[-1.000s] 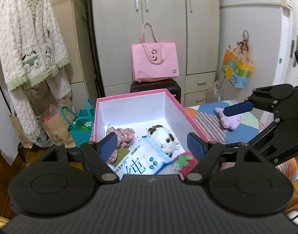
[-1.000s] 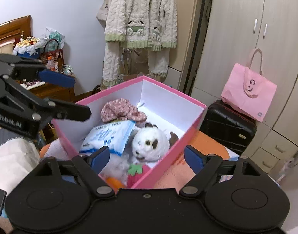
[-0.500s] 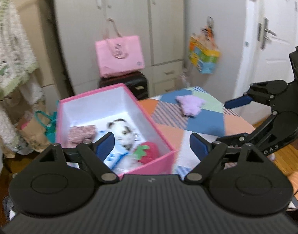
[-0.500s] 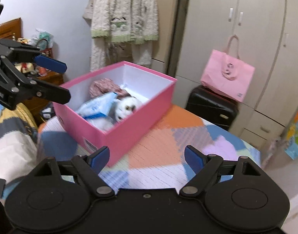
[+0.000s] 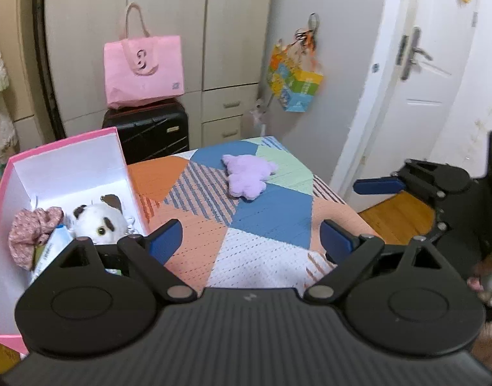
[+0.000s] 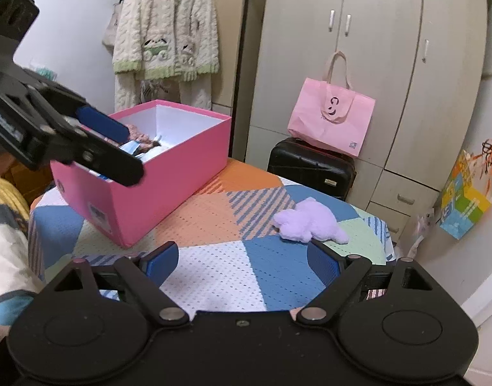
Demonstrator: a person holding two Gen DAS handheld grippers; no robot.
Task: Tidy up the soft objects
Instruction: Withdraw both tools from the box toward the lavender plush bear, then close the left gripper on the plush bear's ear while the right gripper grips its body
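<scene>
Opening, empty: left claw (image 5: 250, 239), right claw (image 6: 242, 262) | purple plush (image 6: 310, 222) on quilt | box (image 6: 168, 173) label unreadable

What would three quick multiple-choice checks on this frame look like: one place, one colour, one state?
1. Where is the purple plush toy?
A. inside the box
B. on the patchwork tabletop, apart from the box
C. in a gripper

2. What colour is the box outside?
A. pink
B. blue
C. white

3. What is between the fingers of the right gripper?
A. the panda plush
B. the wipes pack
C. nothing

Answers:
1. B, it lies on the patchwork tabletop, clear of the box.
2. A, its outer walls are pink.
3. C, its jaws are opening over bare cloth.
</scene>
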